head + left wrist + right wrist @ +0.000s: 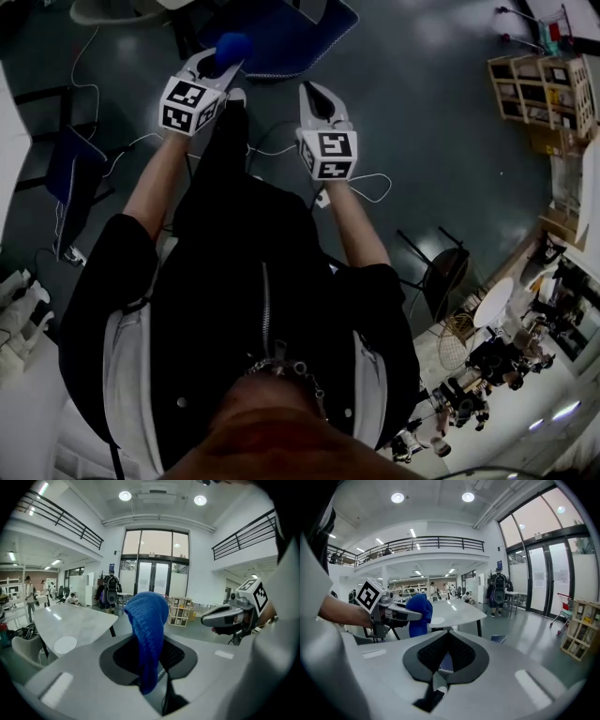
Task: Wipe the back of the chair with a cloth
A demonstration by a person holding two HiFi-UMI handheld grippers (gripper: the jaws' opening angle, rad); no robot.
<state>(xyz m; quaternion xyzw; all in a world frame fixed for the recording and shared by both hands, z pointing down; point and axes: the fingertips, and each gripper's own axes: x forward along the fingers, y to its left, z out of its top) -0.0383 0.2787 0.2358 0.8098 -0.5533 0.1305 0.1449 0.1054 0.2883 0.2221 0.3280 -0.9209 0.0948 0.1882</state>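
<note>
A blue knitted cloth (232, 45) hangs from my left gripper (220, 60), which is shut on it. In the left gripper view the cloth (147, 634) drapes down between the dark pads. Just beyond both grippers, at the top of the head view, stands the blue chair (302, 36). My right gripper (315, 91) is held beside the left one, its jaws together with nothing held. The right gripper view shows its pads (461, 656) meeting, and the left gripper (401, 614) with the cloth (418, 616) at the left.
Cables (370, 187) trail over the dark floor. A black stool (441, 277) stands to the right and wooden shelves (544, 89) at the far right. A white table (75, 620) is ahead on the left. People sit in the distance.
</note>
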